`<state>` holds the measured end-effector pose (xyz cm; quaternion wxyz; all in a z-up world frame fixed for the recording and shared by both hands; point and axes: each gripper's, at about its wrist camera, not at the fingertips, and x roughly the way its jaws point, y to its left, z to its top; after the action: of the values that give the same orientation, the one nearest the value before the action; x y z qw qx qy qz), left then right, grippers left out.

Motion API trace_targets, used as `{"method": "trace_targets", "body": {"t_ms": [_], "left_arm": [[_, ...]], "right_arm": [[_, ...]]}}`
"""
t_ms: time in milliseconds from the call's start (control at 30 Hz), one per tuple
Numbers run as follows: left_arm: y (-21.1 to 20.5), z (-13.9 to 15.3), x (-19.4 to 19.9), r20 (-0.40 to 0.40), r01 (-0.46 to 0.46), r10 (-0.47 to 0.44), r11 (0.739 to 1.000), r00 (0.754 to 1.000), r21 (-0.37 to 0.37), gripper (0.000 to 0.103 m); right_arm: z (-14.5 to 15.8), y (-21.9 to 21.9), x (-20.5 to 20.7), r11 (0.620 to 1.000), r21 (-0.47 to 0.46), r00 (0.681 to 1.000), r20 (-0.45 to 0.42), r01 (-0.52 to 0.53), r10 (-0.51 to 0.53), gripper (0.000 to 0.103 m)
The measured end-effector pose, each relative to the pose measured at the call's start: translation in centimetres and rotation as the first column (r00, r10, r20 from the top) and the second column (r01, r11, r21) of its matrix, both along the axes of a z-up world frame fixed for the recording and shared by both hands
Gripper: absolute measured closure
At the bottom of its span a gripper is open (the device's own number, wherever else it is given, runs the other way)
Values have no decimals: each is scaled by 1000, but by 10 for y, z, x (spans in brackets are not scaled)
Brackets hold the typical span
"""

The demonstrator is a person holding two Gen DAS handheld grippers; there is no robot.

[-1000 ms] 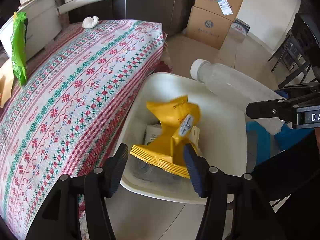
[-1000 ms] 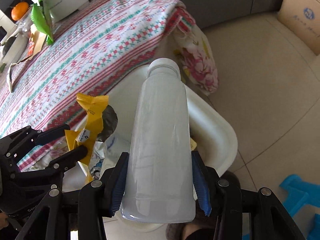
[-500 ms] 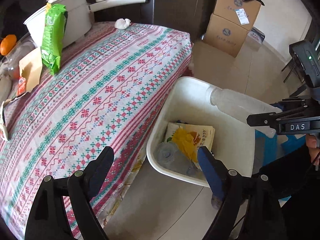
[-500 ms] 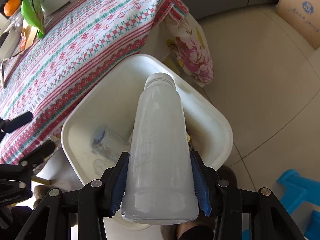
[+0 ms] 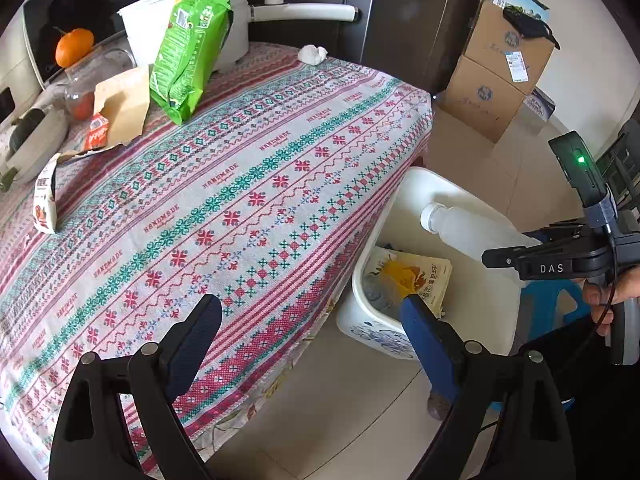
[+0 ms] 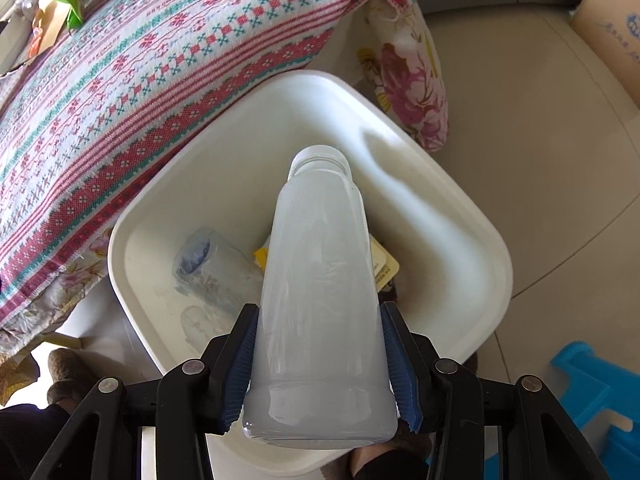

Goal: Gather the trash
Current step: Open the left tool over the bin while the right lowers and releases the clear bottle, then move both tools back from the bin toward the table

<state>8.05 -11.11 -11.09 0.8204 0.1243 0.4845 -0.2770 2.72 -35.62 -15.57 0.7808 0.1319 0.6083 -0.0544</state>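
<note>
A white bin (image 5: 486, 316) (image 6: 452, 196) stands on the floor by the table's corner. Inside lie a yellow wrapper (image 5: 404, 276), a printed packet and a clear cup (image 6: 208, 268). My right gripper (image 6: 320, 368) is shut on a cloudy white plastic bottle (image 6: 320, 296) (image 5: 468, 232), held cap-down over the bin. My left gripper (image 5: 312, 332) hangs above the table's edge, jaws still opening, nothing between them. On the patterned tablecloth (image 5: 224, 184) remain a green snack bag (image 5: 188, 48), a brown paper wrapper (image 5: 124, 108), a small carton (image 5: 44, 196) and a crumpled tissue (image 5: 312, 54).
A white pot (image 5: 160, 24) with a long handle, an orange (image 5: 74, 46) and a glass jar stand at the table's far side. Cardboard boxes (image 5: 500, 68) are stacked by the wall. A blue stool (image 6: 592, 396) stands right of the bin. A person's hand (image 5: 612, 288) holds the right gripper.
My left gripper let the yellow wrapper drop into the bin, opened wide and drew back up over the table edge. The right gripper brought the bottle lower over the bin.
</note>
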Motion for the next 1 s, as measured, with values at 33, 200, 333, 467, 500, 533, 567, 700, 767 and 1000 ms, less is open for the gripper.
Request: {"method": "trace_targets", "body": {"t_ms": [33,200,333,467,500,533,567,700,767,1000], "left_arm": [[3,1,0,3,-3,3,1000,1000,1,10],[15,3,0,13,-19,19,1000,1000,2,10],[25,5,-1,16,-38,39,999,999,-4,8],[35,8,0,21,-61,61,998,998,-14,6],[38,9,0,23,-68,69,998,997,-17,6],[42,10,1,27,-78,79,997,997,-21,5],[46,12,2,32,-89,90,996,995,-26,4],[66,20,8,49,-143,145,988,988,-50,0],[79,23,15,50,-182,185,981,981,-67,0],[139,40,50,84,-352,362,929,928,-116,0]], "right_arm": [[-1,2,2,1000,-4,1000,-1,-4,4,51],[-5,11,11,1000,-18,1000,-16,-15,14,51],[-8,12,16,1000,12,1000,-21,9,-9,47],[1,13,18,999,26,1000,16,21,-22,31],[3,14,18,999,28,999,24,21,-22,31],[6,16,18,999,26,999,31,20,-20,31],[9,18,18,1000,20,999,38,17,-18,31],[20,28,20,1000,-14,997,72,-5,6,31],[26,33,22,1000,-25,995,95,-14,16,30],[50,58,37,997,-58,981,183,-53,63,26]]}}
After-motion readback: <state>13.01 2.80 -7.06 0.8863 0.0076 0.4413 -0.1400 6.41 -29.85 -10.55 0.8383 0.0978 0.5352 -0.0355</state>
